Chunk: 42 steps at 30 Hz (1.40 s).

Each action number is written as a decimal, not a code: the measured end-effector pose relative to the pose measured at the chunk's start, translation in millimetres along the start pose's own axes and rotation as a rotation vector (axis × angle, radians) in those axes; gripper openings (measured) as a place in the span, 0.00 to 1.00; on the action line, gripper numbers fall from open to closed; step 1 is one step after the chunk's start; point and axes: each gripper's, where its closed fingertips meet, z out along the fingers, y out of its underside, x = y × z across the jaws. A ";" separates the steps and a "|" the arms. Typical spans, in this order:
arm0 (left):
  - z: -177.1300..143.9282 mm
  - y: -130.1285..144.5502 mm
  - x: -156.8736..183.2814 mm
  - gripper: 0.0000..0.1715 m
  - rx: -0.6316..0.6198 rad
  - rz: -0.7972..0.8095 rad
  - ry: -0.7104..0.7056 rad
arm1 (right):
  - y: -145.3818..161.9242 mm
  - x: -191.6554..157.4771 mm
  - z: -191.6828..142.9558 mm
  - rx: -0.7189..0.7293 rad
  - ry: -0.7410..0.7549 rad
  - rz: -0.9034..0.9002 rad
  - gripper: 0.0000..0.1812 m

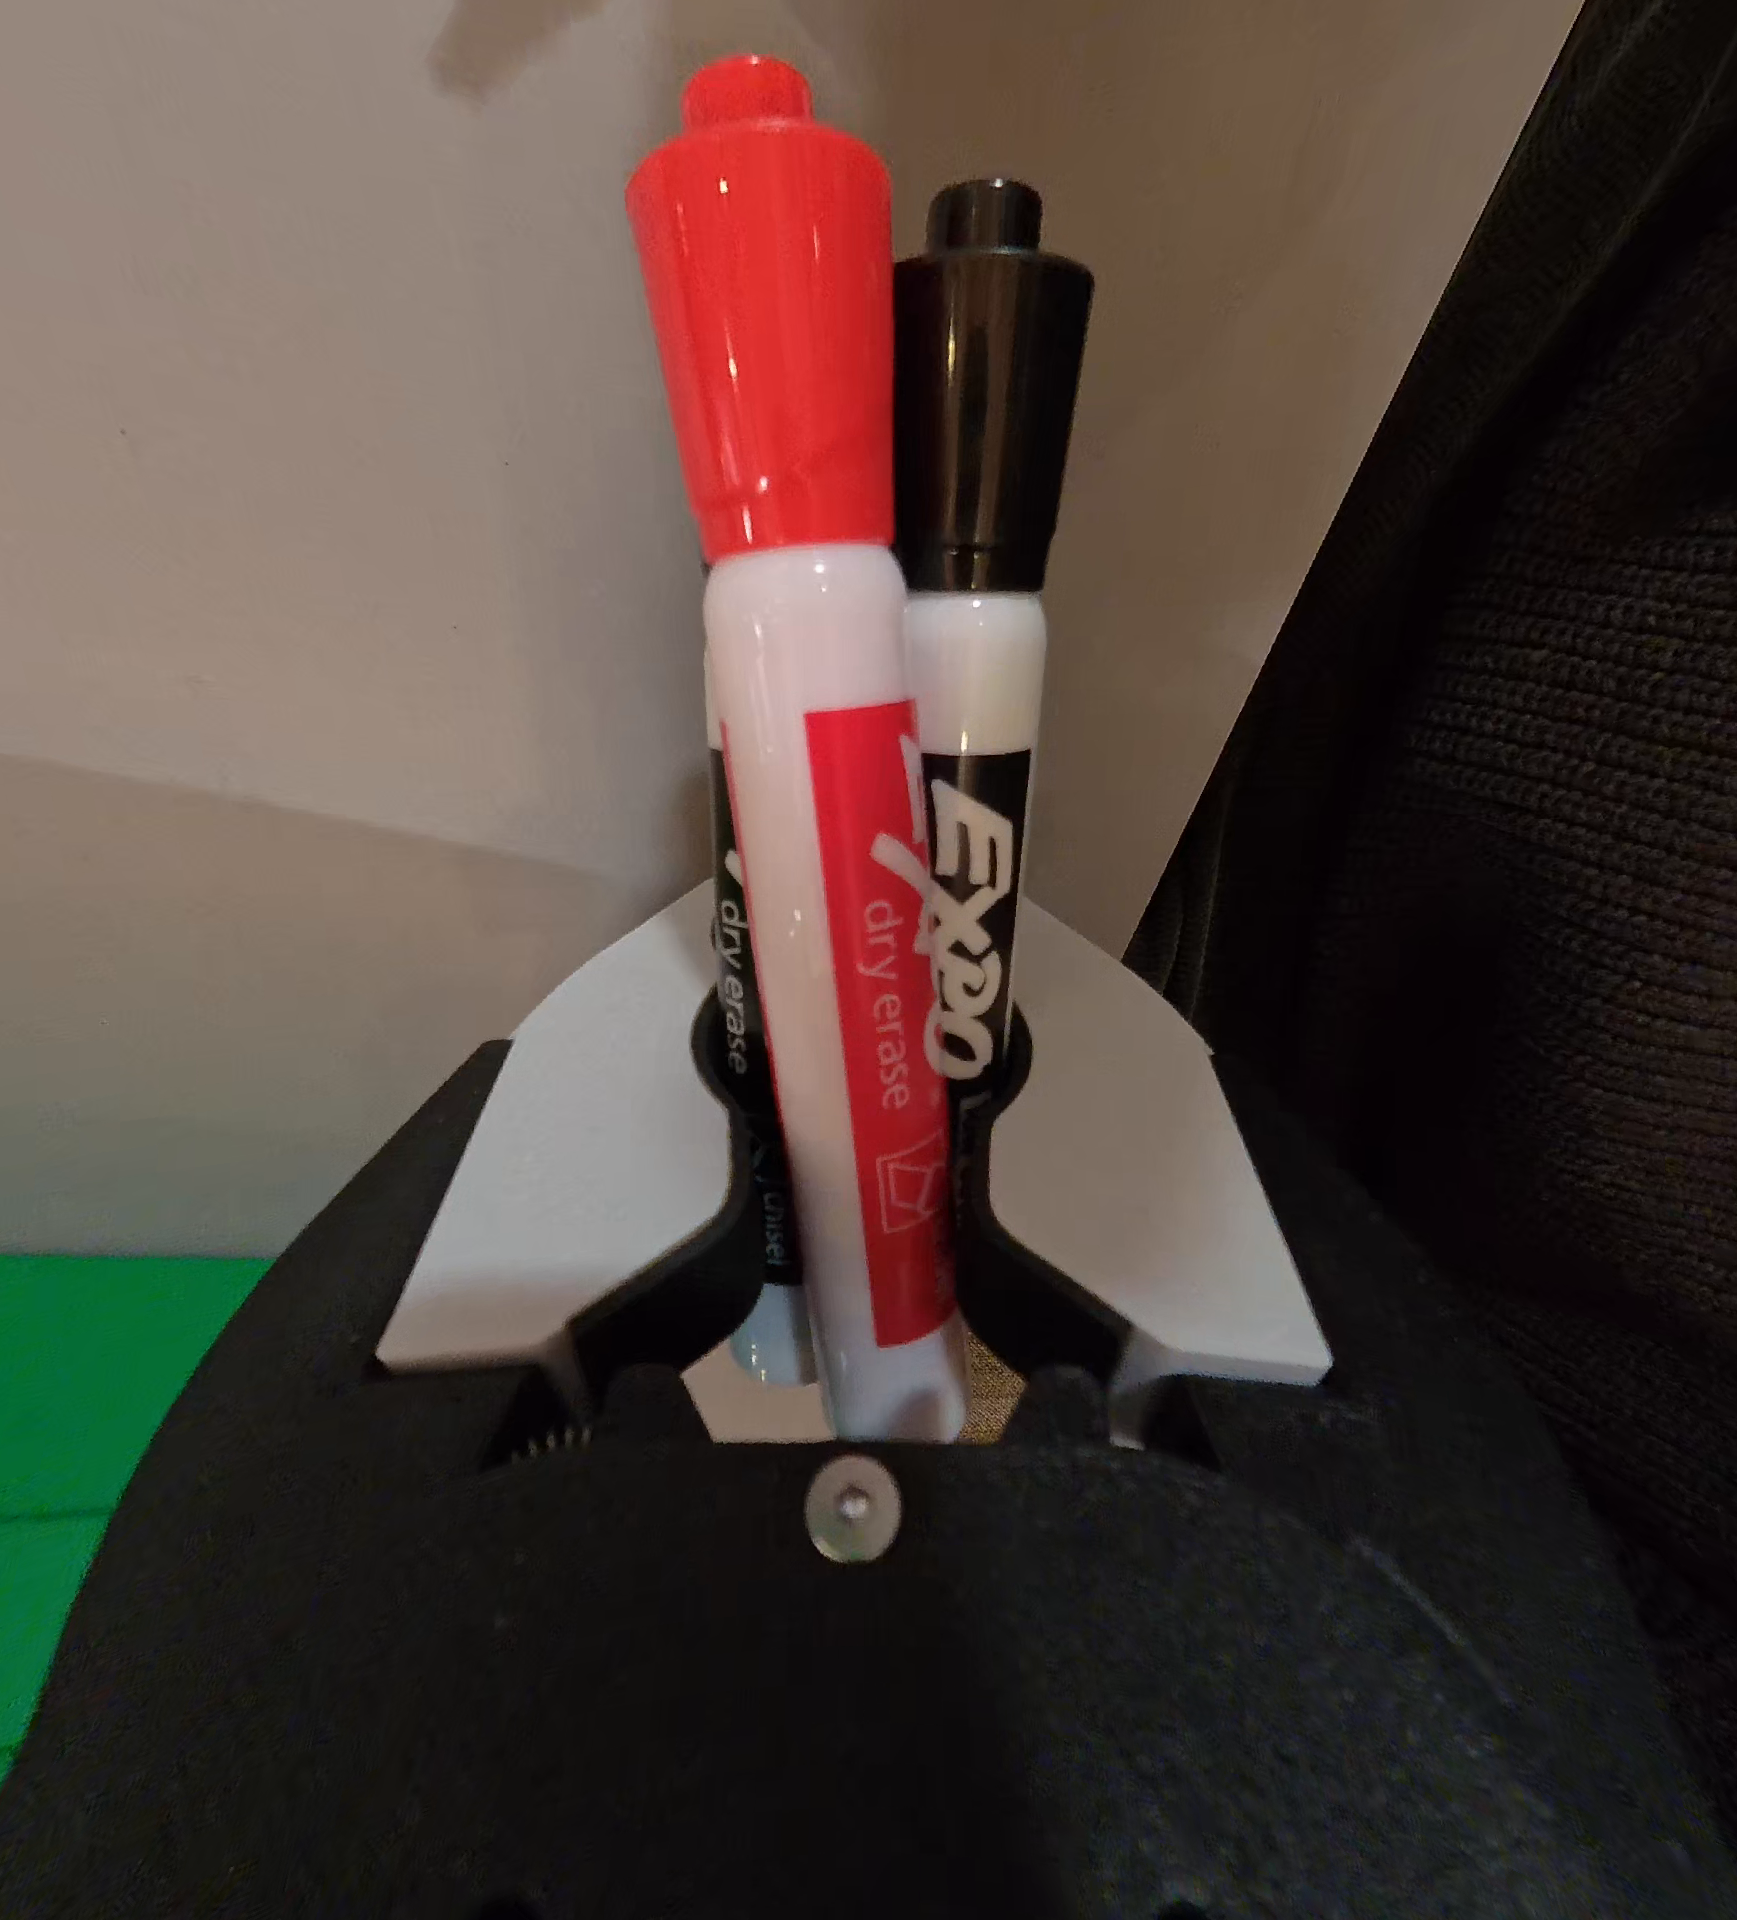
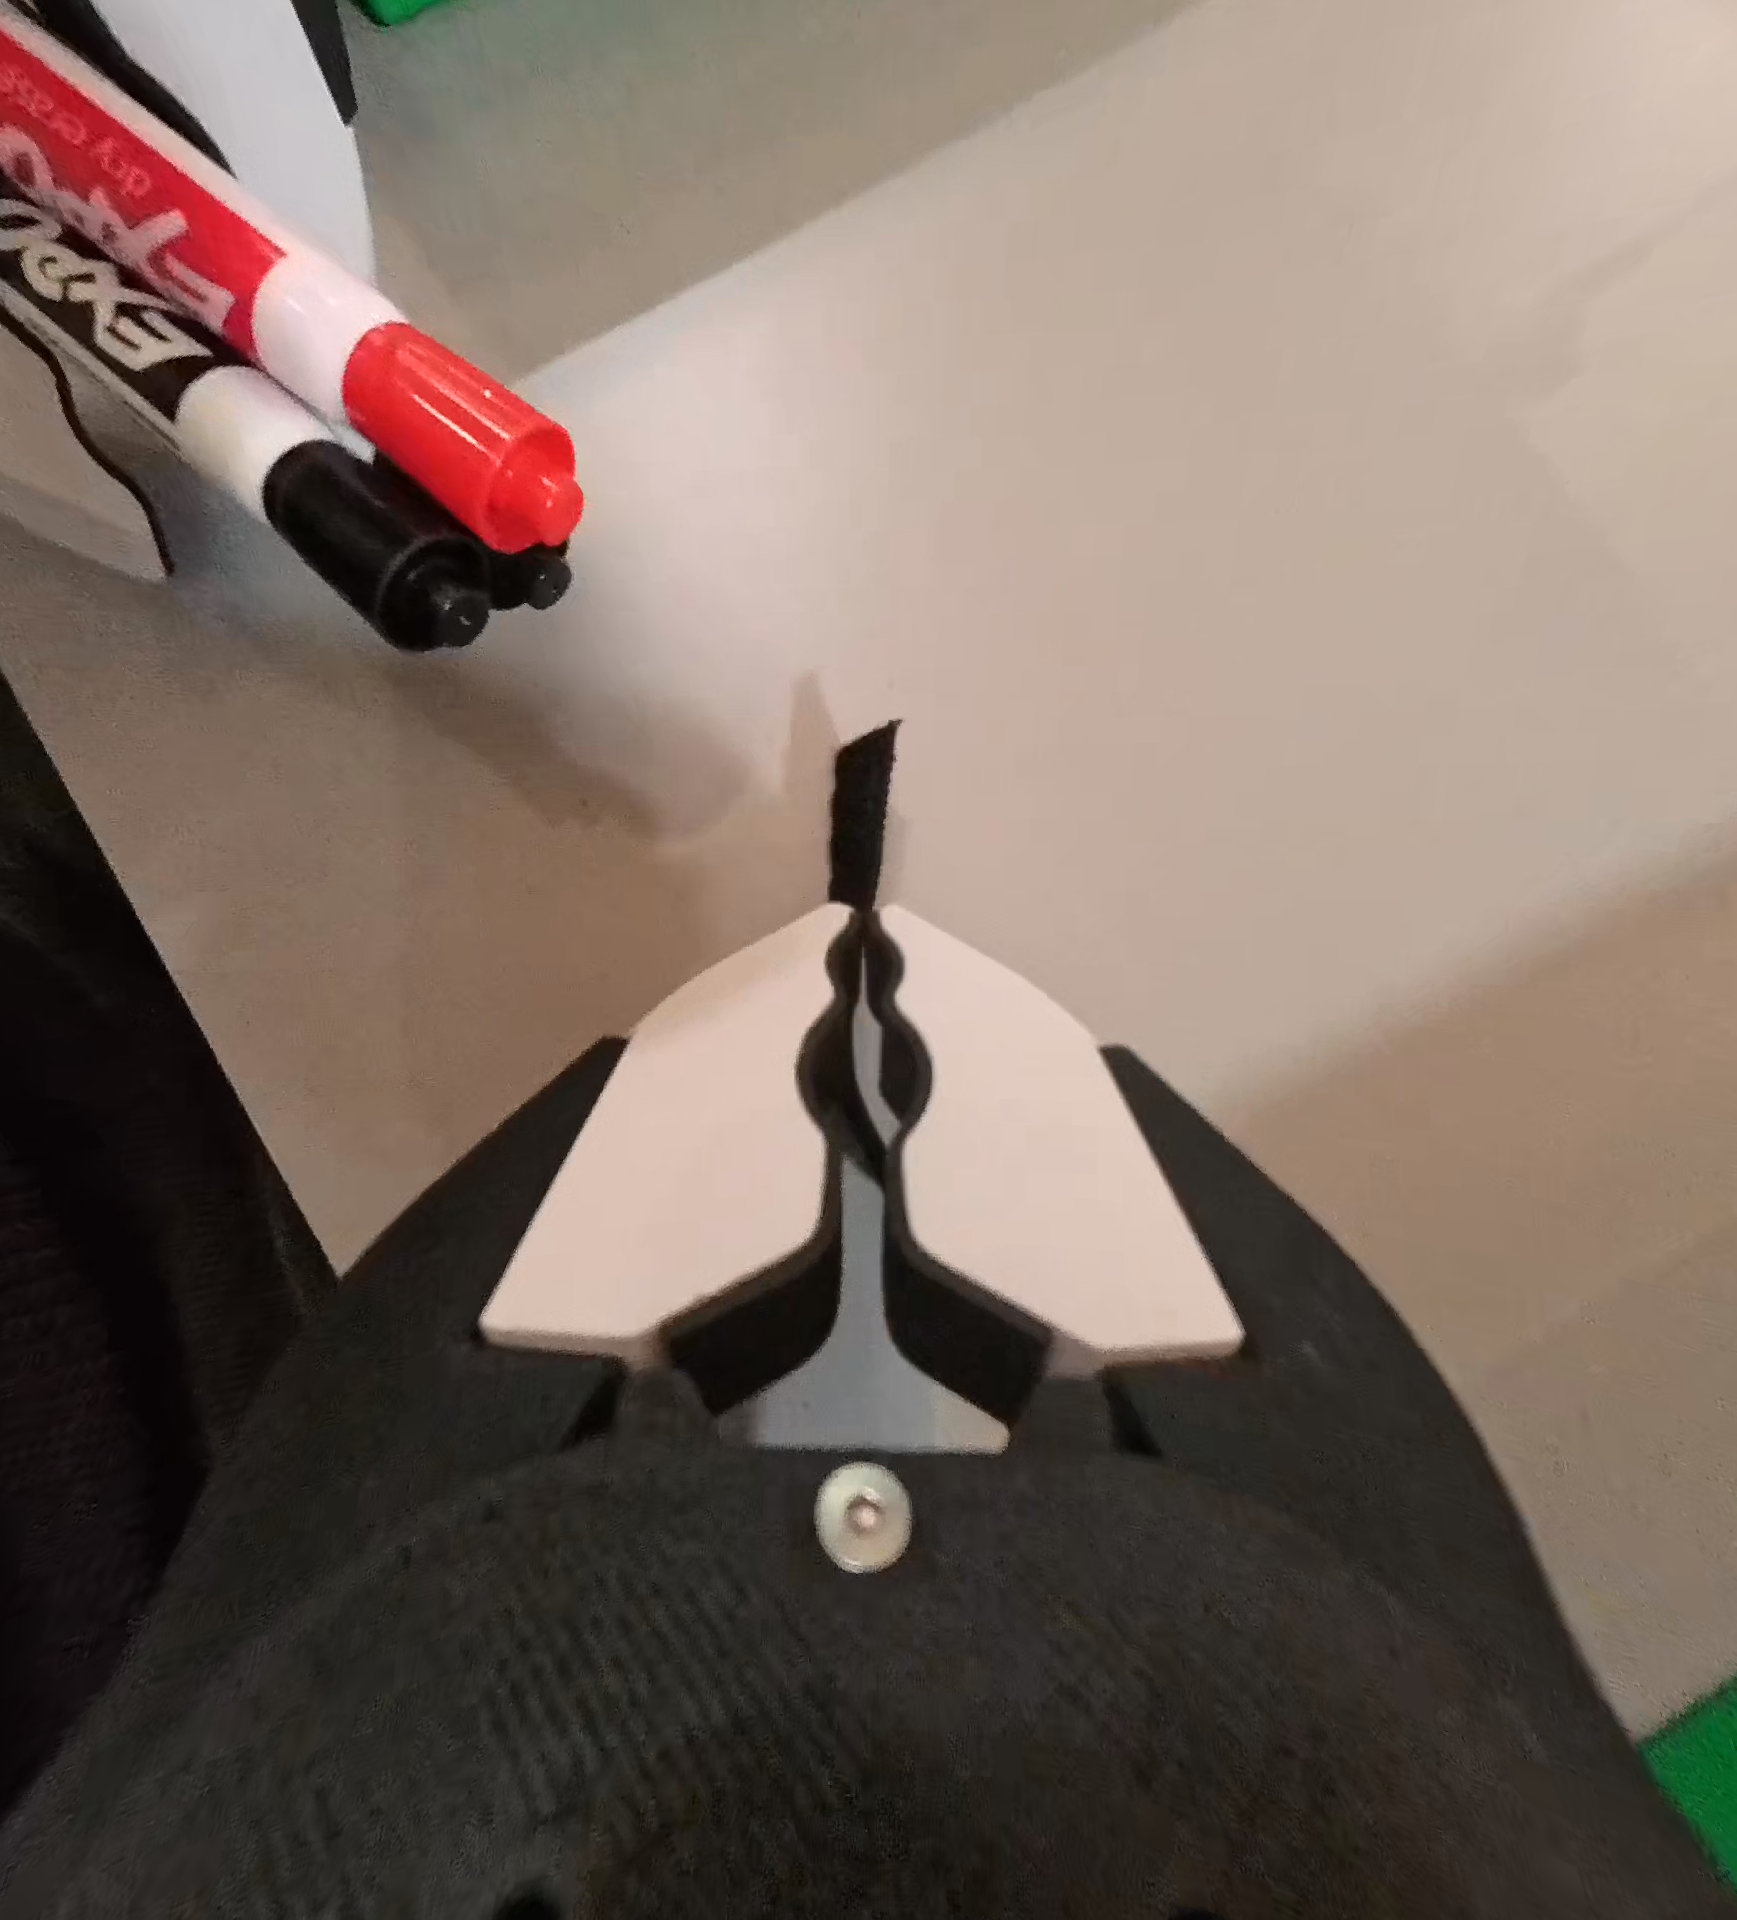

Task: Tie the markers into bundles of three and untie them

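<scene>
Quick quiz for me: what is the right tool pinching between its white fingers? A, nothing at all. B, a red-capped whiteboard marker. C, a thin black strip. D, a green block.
C: the right tool is closed on a thin black strip that sticks out past its tips, while the bundle of red-capped and black-capped markers sits in the left tool.
</scene>
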 end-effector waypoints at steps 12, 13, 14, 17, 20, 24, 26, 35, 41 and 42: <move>0.2 0.1 0.2 0.26 -0.002 -0.002 -0.002 | 0.7 -12.0 -1.3 0.000 -0.066 -0.004 0.16; 0.2 0.2 0.2 0.26 -0.001 -0.002 -0.002 | 1.2 -13.5 -0.6 -0.004 -0.065 -0.016 0.17; 0.2 0.2 0.2 0.26 -0.001 -0.001 -0.001 | 1.4 -14.7 -0.2 -0.007 -0.063 -0.026 0.16; 0.2 0.2 0.2 0.26 0.001 -0.003 0.001 | 3.9 -18.2 2.4 -0.023 -0.072 -0.033 0.14; 0.2 0.2 0.2 0.26 0.001 -0.003 0.001 | 8.1 -22.1 5.5 -0.045 -0.085 -0.051 0.05; 0.2 0.3 0.2 0.26 0.003 -0.005 0.002 | 6.8 -42.6 -5.0 -0.030 -0.217 -0.165 0.02; 0.2 0.2 0.3 0.26 0.005 -0.006 0.005 | 12.9 -64.8 -17.9 -0.019 -0.345 -0.310 0.02; 0.1 0.5 0.3 0.26 0.009 -0.008 0.008 | 20.6 -21.7 -44.1 -0.055 -0.115 -0.363 0.29; -0.1 0.5 0.3 0.26 0.013 -0.011 0.016 | 10.0 -2.7 -59.7 0.075 -0.009 0.397 0.39; -0.2 0.4 0.3 0.26 0.016 -0.014 0.020 | 8.7 -10.3 -60.7 0.131 -0.050 0.481 0.43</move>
